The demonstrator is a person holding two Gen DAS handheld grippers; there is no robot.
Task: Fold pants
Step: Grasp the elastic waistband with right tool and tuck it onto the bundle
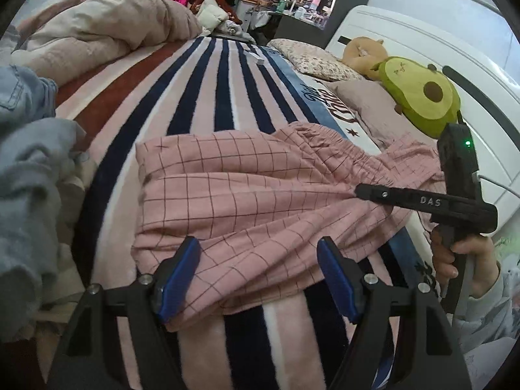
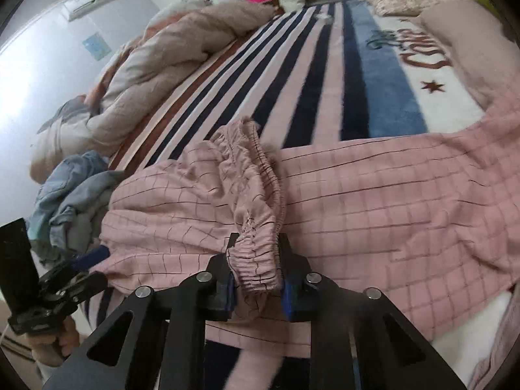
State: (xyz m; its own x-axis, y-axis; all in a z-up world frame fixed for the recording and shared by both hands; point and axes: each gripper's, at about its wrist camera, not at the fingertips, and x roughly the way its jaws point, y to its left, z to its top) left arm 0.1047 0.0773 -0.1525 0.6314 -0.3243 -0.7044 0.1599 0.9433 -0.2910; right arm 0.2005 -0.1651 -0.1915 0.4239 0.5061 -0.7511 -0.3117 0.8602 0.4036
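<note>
At the far left of my left wrist frame a heap of crumpled pale blue denim clothing bunches up in soft folds, with a rumpled beige quilted duvet puffed in the upper left. Through the middle runs the plush striped blanket in navy, pink, white and rust, its pile fuzzy. The pink cotton pants with a thin dark grid check lie on that blanket in the centre of the frame, flat on the left and gathered into creases toward the right, the ruffled elastic waistband arching along the upper edge. My left gripper, black with blue rubbery pads, sits at the lower centre with its jaws spread wide over the near hem, holding nothing. At centre right my right gripper pinches the fabric where the creases meet. A green avocado-shaped plush toy rests in the upper right.

In my right wrist frame, the pants fill the middle and right, and my right gripper at the lower centre is clamped on the puckered waistband.
</note>
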